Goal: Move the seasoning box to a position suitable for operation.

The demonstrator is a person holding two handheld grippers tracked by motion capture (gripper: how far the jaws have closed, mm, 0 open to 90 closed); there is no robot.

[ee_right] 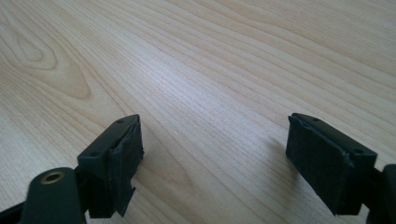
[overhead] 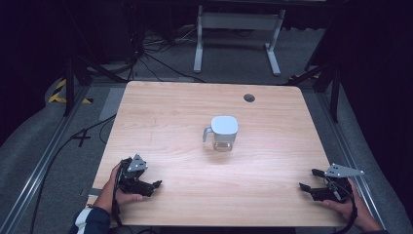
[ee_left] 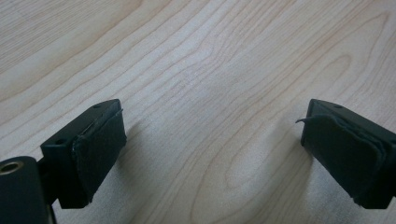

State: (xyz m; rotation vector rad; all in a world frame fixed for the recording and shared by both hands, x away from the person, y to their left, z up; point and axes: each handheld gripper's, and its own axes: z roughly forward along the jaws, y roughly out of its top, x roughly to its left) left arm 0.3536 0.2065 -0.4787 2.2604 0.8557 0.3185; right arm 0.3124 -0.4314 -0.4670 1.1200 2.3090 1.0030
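Note:
A small jug (overhead: pixel 223 132) with a grey-white lid, a clear body and a handle on its left stands upright at the middle of the wooden table (overhead: pixel 170 112). At the front left corner a hand holds my left gripper (overhead: pixel 149 178), open, jaws pointing right and well short of the jug. My right gripper (overhead: pixel 310 179) rests at the front right corner, open, jaws pointing left. In the left gripper view the left gripper (ee_left: pixel 212 128) has only bare wood between its pads (ee_left: pixel 100 149). The right gripper (ee_right: pixel 214 140) likewise holds nothing.
A dark round grommet (overhead: pixel 249 98) sits near the table's far edge. Beyond the table stand a white desk frame (overhead: pixel 237 23) and loose cables (overhead: pixel 156 58) on the grey floor. Metal rails run along both sides of the table.

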